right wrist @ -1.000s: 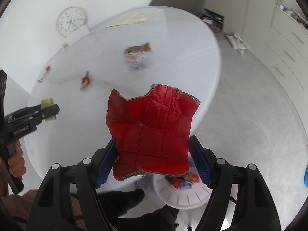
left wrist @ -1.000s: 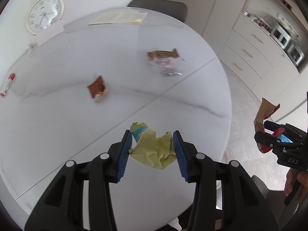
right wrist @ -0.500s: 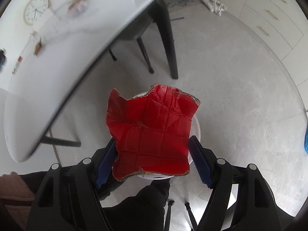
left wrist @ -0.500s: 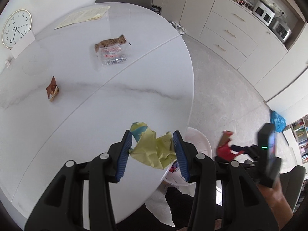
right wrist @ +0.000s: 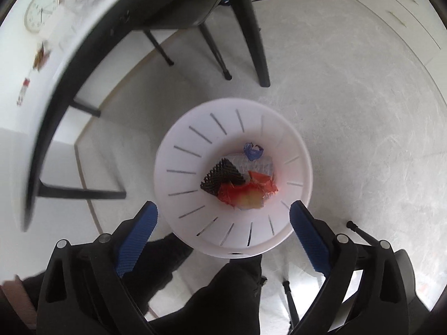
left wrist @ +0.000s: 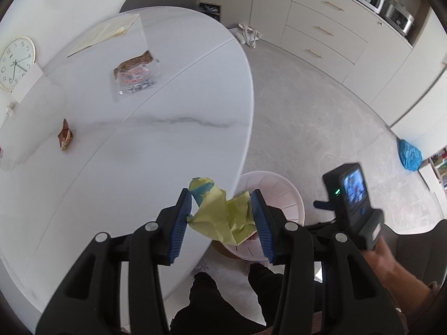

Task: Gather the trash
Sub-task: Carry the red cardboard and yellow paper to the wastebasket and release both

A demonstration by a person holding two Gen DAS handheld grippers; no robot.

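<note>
My left gripper point(left wrist: 222, 199) is shut on a crumpled yellow and blue paper point(left wrist: 220, 217), held over the table's right edge above the white trash bin point(left wrist: 290, 195). My right gripper point(right wrist: 223, 209) is open and empty, straight above the white slotted bin point(right wrist: 195, 150). Red wrapper pieces point(right wrist: 245, 189), a black mesh piece and a blue scrap lie in the bin. On the white table point(left wrist: 139, 139) lie a clear plastic wrapper point(left wrist: 137, 75) and a small brown wrapper point(left wrist: 64, 138).
Papers point(left wrist: 103, 33) and a wall clock point(left wrist: 15, 62) are at the table's far side. A dark chair point(right wrist: 178, 8) and table legs stand beyond the bin. White drawers point(left wrist: 329, 36) line the far wall. A blue bag point(left wrist: 409, 155) lies on the floor.
My right gripper opened over the bin and the red wrapper dropped out of it. My left gripper carried the yellow paper rightward to the table edge above the bin.
</note>
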